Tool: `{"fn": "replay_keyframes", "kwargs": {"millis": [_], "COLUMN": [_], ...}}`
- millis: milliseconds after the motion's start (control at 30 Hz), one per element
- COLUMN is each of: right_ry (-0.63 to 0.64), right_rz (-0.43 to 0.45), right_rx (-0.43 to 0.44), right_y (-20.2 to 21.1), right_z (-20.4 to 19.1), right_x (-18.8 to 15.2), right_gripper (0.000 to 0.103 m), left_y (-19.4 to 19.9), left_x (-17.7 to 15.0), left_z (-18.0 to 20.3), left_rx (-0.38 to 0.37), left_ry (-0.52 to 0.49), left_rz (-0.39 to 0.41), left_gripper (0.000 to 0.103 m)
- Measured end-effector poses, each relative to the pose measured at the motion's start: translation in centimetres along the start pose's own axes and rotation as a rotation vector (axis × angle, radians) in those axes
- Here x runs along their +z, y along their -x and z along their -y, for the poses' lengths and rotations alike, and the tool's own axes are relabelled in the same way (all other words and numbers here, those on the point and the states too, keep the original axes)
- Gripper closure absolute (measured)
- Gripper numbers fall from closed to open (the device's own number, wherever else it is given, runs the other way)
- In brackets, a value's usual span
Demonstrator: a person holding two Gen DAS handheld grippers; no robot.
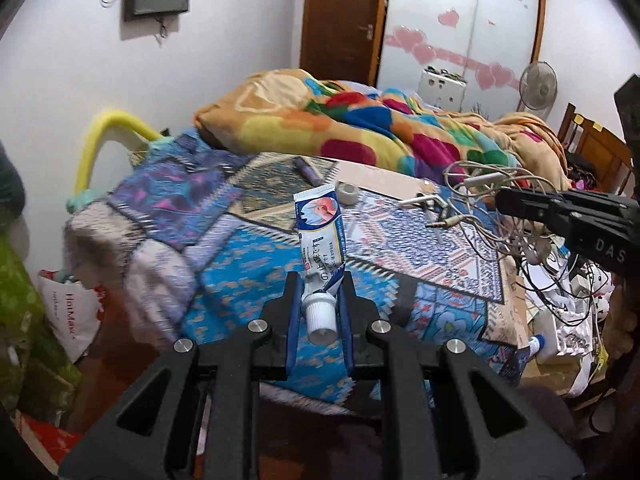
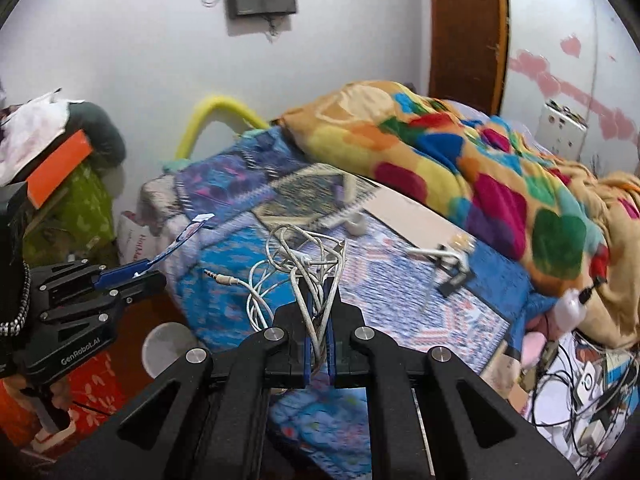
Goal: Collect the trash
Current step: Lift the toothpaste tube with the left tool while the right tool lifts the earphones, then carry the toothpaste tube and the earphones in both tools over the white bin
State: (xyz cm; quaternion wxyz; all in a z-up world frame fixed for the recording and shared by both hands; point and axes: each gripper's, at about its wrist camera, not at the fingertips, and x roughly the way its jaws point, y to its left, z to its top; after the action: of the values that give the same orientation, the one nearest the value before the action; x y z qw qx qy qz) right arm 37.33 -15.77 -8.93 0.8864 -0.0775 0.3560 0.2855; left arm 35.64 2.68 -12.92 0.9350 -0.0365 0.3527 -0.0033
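Note:
My left gripper (image 1: 319, 284) is shut on a white and blue toothpaste tube (image 1: 321, 227); the pads pinch it just above its white cap (image 1: 319, 316), and the tube stands up over the bed. My right gripper (image 2: 319, 285) is shut on a tangle of thin white cables (image 2: 298, 250) with a gold audio plug (image 2: 219, 279) dangling to the left. In the left wrist view the right gripper (image 1: 505, 201) comes in from the right with the cable tangle (image 1: 476, 184) hanging off it. The right wrist view has the left gripper (image 2: 154, 270) at the left, carrying the tube (image 2: 188, 233) edge on.
A bed with a patterned blue quilt (image 1: 248, 280) and a heaped multicoloured blanket (image 1: 352, 120) fills the middle. A tape roll (image 1: 348, 192), a pen (image 1: 307, 170), a cardboard sheet (image 1: 384, 180) and metal tools (image 1: 424, 200) lie on it. Cables and boxes (image 1: 560, 300) clutter the right; bags (image 1: 72, 312) crowd the left floor.

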Motion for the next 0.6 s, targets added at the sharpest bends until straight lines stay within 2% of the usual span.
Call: {"fn": "replay_keyframes", "kwargs": {"millis": [300, 600], "right_ry": [0.057, 0.134], "right_rz": [0.008, -0.069], "right_rx": [0.127, 0.238], "right_y": [-1.5, -6.6], "right_z": [-8.4, -16.3], "right_x": [1.4, 0.9], "right_gripper": [0.098, 0.098], "left_y": [5.0, 6.2], "left_x": [-3.6, -7.7], "left_z": [-6.7, -14.4], "left_rx": [0.105, 0.199], "left_ry": [0.068, 0.175], "left_rz": [0.030, -0.017], "left_gripper": [0.086, 0.086]}}
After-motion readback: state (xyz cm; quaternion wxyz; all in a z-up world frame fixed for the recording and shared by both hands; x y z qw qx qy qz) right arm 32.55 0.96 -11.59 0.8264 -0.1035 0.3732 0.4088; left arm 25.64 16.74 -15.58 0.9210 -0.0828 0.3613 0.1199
